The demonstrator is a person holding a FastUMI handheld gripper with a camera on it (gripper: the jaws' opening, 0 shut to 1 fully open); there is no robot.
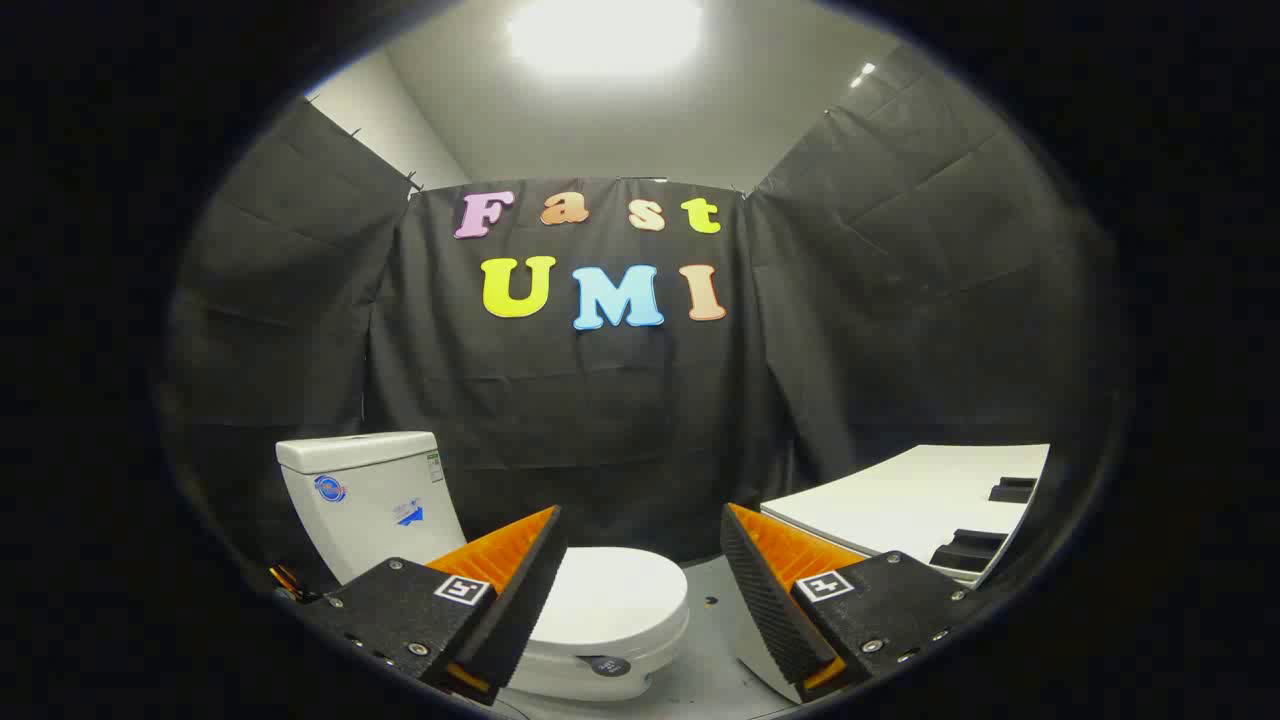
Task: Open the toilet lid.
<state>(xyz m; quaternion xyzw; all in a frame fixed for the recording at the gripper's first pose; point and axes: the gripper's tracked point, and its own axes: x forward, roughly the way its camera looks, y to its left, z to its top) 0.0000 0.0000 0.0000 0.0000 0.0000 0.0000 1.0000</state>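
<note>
Nearest are the gripper's point(640, 590) two fingers point(520, 590), spread wide apart with nothing between their pads. Each is a black wedge with an orange ribbed back and a small square black-and-white marker on its top face. The inner pads are ridged and face each other across an open gap.

Just ahead of the fingers, partly behind the left one and reaching into the gap, is the toilet point(600, 640). Its lid point(610, 600) is white, smooth and oval, and lies flat and closed over the bowl. The left finger covers the lid's left edge; whether it touches the lid cannot be told. The right finger stands apart from the lid, with grey floor point(705, 680) showing between them. A small dark round mark sits on the front of the bowl below the lid's rim.

Behind the lid and to its left rises the white cistern point(365, 500), upright, with a flat top and two small blue stickers on its front face.

To the right, beyond the right finger, is a white tabletop point(900, 500) well apart from the toilet. Two black blocks point(970, 550) rest near its right edge, one closer and one further back.

Behind everything hangs the black cloth wall point(580, 430) of the booth, creased and folded at the corners, with a bright ceiling light point(605, 30) above.
</note>
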